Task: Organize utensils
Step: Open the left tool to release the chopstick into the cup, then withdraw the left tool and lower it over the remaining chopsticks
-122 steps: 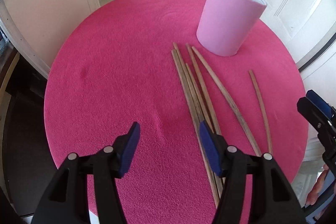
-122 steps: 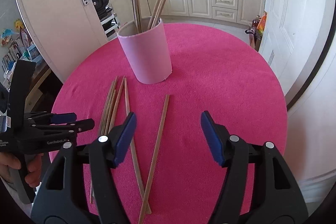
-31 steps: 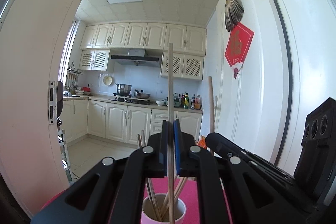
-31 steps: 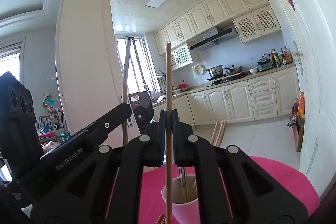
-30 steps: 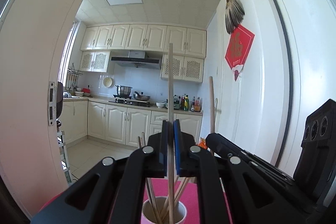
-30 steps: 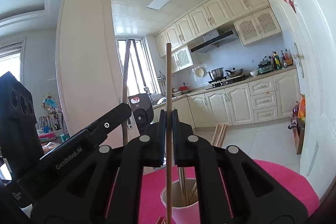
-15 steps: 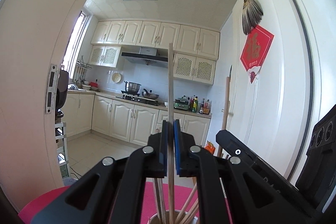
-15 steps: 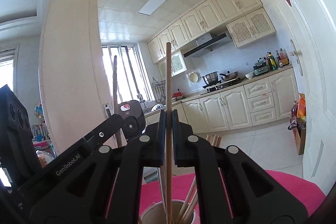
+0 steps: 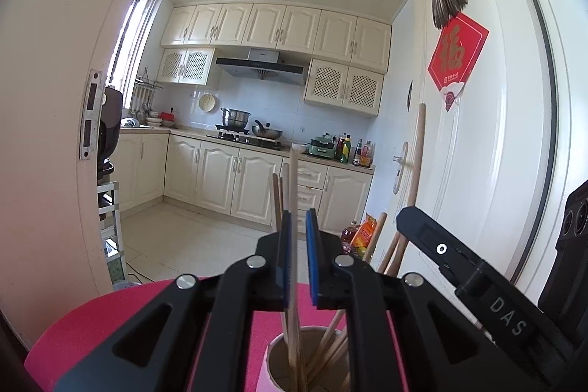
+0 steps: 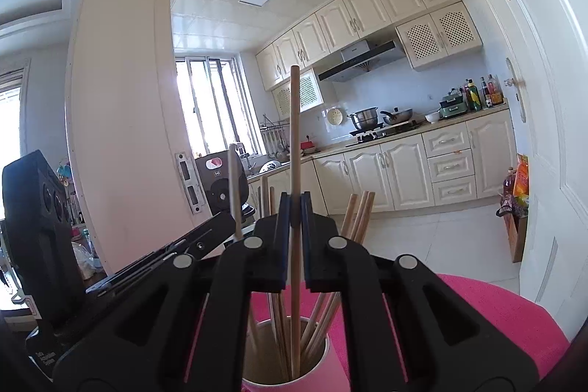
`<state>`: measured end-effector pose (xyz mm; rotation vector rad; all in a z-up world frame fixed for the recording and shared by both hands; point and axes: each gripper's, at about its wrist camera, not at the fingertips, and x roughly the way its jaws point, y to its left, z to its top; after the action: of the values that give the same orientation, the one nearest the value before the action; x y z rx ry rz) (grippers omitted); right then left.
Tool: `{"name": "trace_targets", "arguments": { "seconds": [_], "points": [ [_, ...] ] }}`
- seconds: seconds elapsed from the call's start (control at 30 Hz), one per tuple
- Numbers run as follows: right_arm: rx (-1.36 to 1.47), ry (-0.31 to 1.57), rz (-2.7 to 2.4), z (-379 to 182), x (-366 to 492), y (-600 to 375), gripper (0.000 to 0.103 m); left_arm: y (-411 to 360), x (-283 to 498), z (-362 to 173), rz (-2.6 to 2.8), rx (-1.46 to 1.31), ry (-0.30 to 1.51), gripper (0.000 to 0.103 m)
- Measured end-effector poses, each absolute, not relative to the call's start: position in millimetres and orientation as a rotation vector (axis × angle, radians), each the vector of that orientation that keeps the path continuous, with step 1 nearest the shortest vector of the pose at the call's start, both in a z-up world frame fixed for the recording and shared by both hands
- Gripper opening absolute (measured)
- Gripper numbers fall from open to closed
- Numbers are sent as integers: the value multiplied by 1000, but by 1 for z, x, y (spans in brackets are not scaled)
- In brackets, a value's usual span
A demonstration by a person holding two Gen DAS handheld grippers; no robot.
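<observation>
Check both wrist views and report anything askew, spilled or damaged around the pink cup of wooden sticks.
Nothing stands out. The pink cup stands upright on the round pink table with wooden sticks leaning loosely inside. The right gripper clamps one upright stick above the cup; the left gripper has just been opening around its own stick. No spill or breakage shows.

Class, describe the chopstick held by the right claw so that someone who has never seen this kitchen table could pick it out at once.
Start at the pink-covered table and find the pink cup of wooden chopsticks standing on it. Over the cup, the right claw is shut on one chopstick. It stands upright with its lower end inside the cup, and its top rises well above the leaning ones around it.
</observation>
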<state>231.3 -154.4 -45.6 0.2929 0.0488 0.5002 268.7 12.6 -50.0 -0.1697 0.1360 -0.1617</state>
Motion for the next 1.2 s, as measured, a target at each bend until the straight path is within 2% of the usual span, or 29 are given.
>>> {"name": "trace_targets", "arguments": {
  "seconds": [0.03,0.57,0.63,0.67,0.7,0.83,1.1,1.2],
  "points": [
    [291,51,497,-45,231,-155,6,13,267,-49,-160,-170,141,25],
    [289,100,447,-47,212,-154,8,13,241,-41,-70,-99,162,37],
    [295,105,430,-47,210,-156,22,15,237,-39,-62,-99,162,40],
    [299,100,422,-46,207,-158,46,16,235,-38,-61,-101,162,40],
    [301,87,415,-46,203,-159,61,18,233,-37,-57,-103,161,42],
    [285,80,400,-40,191,-162,61,21,223,-32,-26,-96,157,46],
    [285,76,375,-31,166,-171,61,28,196,-22,-4,-96,157,46],
    [280,85,365,-30,154,-174,61,29,185,-17,2,-87,166,52]
  ]
}}
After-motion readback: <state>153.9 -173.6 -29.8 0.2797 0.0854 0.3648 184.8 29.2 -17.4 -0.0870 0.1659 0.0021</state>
